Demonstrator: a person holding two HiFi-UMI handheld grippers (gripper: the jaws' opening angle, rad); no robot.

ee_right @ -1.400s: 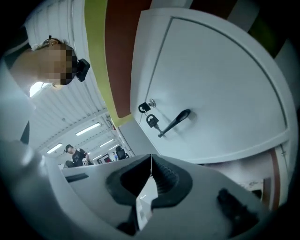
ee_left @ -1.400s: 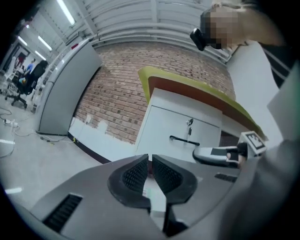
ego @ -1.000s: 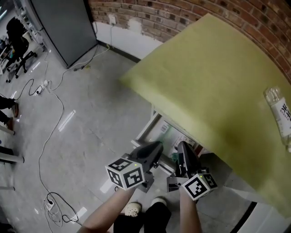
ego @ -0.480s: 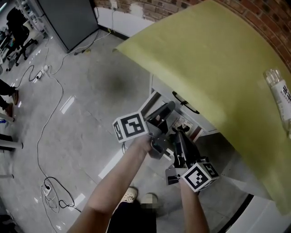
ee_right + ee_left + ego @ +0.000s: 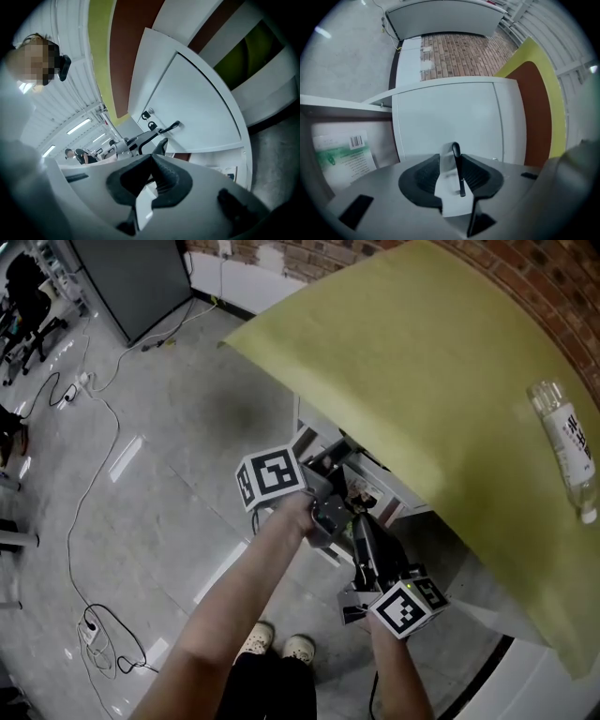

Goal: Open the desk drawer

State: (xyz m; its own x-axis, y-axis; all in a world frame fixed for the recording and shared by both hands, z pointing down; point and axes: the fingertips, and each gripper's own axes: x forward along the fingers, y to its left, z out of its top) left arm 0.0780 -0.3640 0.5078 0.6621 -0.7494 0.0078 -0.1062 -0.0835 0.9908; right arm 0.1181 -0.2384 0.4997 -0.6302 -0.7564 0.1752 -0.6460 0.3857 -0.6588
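1. Here, in the head view, the drawer (image 5: 398,491) sits under the near edge of the desk (image 5: 450,381); the left gripper (image 5: 336,463) reaches its front, the right gripper (image 5: 359,523) just nearer. Bare floor (image 5: 169,446) near and left gives pulling room.
2. Left gripper view: jaws, just opened, stand apart around the handle (image 5: 458,171), unpressed; I'd close squarely, then pull straight.
3. Right gripper view: jaws together, empty; keep it beside the drawer's path.

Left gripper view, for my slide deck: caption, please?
Left gripper, jaws just opening, with the black handle of the white drawer between them.
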